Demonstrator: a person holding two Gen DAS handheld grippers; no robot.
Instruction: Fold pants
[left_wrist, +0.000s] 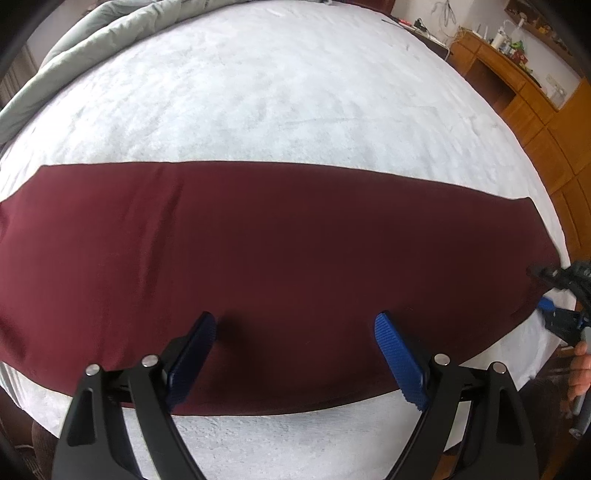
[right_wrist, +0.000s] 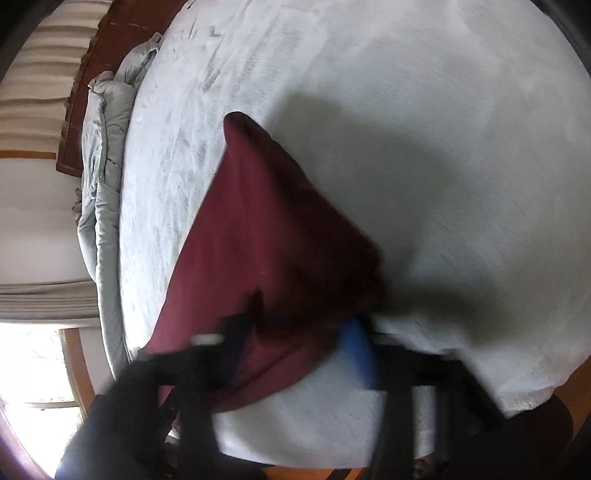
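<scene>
The dark red pants (left_wrist: 277, 251) lie flat as one long band across the white bed (left_wrist: 280, 96), folded lengthwise. My left gripper (left_wrist: 295, 332) is open just above their near edge at the middle, holding nothing. My right gripper (left_wrist: 546, 291) shows at the far right, at the pants' right end. In the blurred right wrist view the pants (right_wrist: 266, 236) stretch away from that gripper (right_wrist: 306, 325); its jaws stand apart with the pants' end between them, and whether they pinch the cloth is unclear.
A grey quilt (left_wrist: 110, 29) is bunched at the bed's far left; it also shows in the right wrist view (right_wrist: 103, 155). A wooden cabinet (left_wrist: 524, 85) with small items stands beyond the bed's right side. The bed's near edge (left_wrist: 295, 435) lies under my left gripper.
</scene>
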